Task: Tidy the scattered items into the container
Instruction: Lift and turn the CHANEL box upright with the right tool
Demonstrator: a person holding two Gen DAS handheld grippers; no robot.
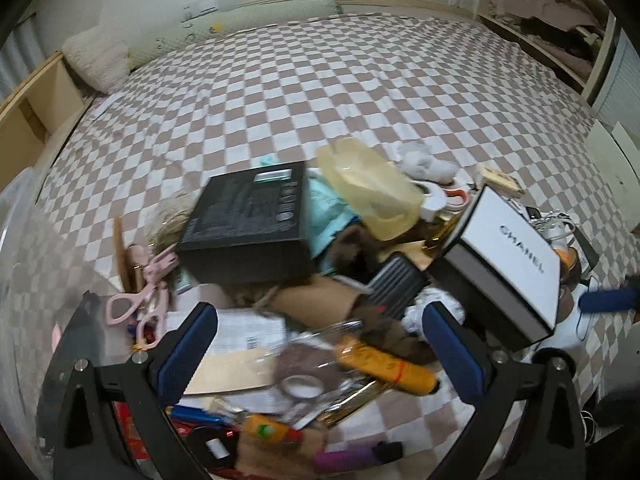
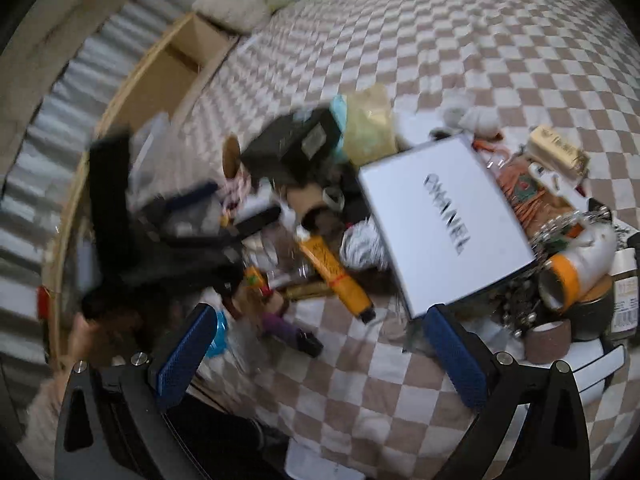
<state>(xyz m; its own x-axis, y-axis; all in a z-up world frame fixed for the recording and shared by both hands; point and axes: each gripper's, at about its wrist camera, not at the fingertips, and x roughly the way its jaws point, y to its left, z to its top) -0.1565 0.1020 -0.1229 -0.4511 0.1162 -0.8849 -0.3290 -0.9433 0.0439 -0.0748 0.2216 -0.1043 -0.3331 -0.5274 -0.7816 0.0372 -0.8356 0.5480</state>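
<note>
A heap of loose items lies on a checkered bedspread (image 1: 320, 80). It includes a black box (image 1: 248, 224), a white CHANEL box (image 1: 508, 256), a yellow translucent tub (image 1: 368, 188), pink scissors (image 1: 140, 300) and an orange tube (image 1: 384, 364). My left gripper (image 1: 320, 344) hovers open just above the heap's near side, holding nothing. My right gripper (image 2: 320, 356) is open and empty over the bedspread, short of the orange tube (image 2: 336, 276) and the CHANEL box (image 2: 440, 216). A clear plastic container wall (image 1: 20, 248) shows at the left edge, blurred.
A purple item (image 2: 288, 330) lies on the bedspread near my right gripper. A white bottle with an orange band (image 2: 576, 268) and tape rolls sit right of the CHANEL box. A wooden bed frame (image 2: 160, 76) runs along the left. Shelves with clothes (image 1: 552, 12) stand at the far right.
</note>
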